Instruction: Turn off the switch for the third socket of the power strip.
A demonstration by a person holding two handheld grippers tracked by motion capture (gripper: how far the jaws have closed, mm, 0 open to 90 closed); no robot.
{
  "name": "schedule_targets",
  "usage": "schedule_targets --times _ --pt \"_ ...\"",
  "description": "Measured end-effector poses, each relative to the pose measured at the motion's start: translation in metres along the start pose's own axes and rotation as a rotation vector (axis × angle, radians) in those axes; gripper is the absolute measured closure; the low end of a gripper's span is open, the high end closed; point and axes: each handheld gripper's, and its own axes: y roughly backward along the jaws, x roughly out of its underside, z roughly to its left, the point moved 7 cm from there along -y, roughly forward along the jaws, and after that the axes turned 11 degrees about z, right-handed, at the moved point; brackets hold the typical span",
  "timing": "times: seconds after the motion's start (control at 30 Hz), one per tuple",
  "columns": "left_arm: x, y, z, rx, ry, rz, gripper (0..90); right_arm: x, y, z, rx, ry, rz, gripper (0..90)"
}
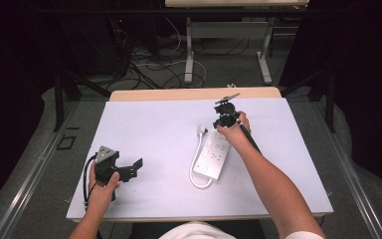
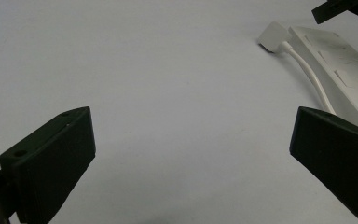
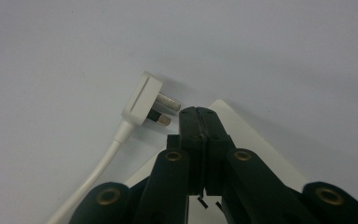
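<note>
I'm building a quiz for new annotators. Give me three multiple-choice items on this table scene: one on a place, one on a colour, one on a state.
1. Where does the plug lie?
A. on the table, beside the far end of the power strip
B. between the left gripper's jaws
C. on the floor

2. What colour is the power strip?
A. black
B. white
C. red

3. How do the right gripper's jaws stand?
A. wide apart
B. closed on the plug
C. closed together, holding nothing

Answers: 1 A, it rests there on the sheet; 2 B, white body and cable; 3 C, the right gripper view shows the tips touching, the plug beside them.

white power strip, white plug, perhaps lavender-grey table
</note>
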Motion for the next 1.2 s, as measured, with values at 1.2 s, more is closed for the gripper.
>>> schedule_targets --times 1.2 --pt "0.001 -0.001 0.0 -0.005 0.001 0.002 0.1 0.006 -0.016 0.003 0.001 -0.034 0.063 90.0"
